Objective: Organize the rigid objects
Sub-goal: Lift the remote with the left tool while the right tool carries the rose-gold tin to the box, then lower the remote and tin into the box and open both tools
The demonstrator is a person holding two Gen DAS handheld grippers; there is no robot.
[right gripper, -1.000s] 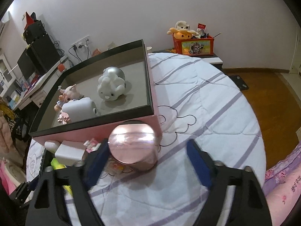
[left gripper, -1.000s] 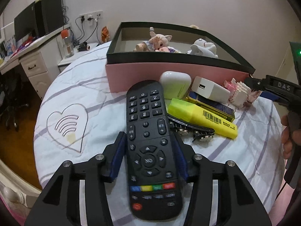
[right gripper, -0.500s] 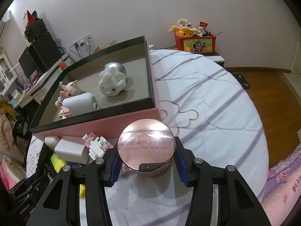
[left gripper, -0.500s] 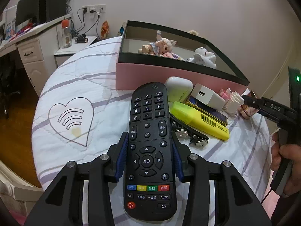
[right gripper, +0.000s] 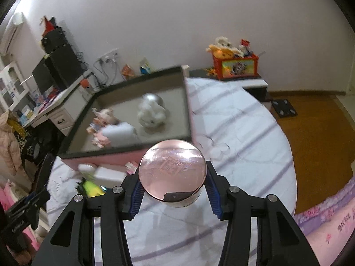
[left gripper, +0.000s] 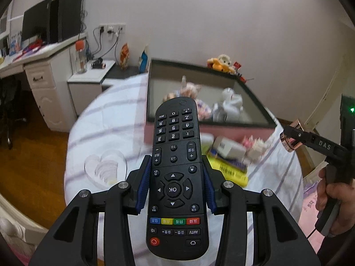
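My left gripper (left gripper: pixel 176 187) is shut on a black remote control (left gripper: pixel 176 177), which is lifted off the white quilted table and points toward the pink box (left gripper: pixel 206 130). My right gripper (right gripper: pixel 173 190) is shut on a round rose-gold compact (right gripper: pixel 173 170), held in the air just in front of the box's (right gripper: pixel 124 158) near wall. In the left wrist view the compact (left gripper: pixel 289 140) shows at the right, clamped in the other gripper with a hand below it. The box holds a white rabbit figure (right gripper: pixel 152 113), a small doll (right gripper: pixel 101 119) and a pale case.
Left on the table by the box wall are a white charger (left gripper: pixel 229 149), a yellow highlighter (left gripper: pixel 230 170), a pink block toy (left gripper: pixel 253 146) and a white earbud case (right gripper: pixel 87 168). A desk (left gripper: pixel 42 71) with monitors stands far left. A toy crate (right gripper: pixel 235 66) sits behind.
Both grippers closed on their objects and rose: the remote and the compact left the table, and the box now sits lower and farther in both views.
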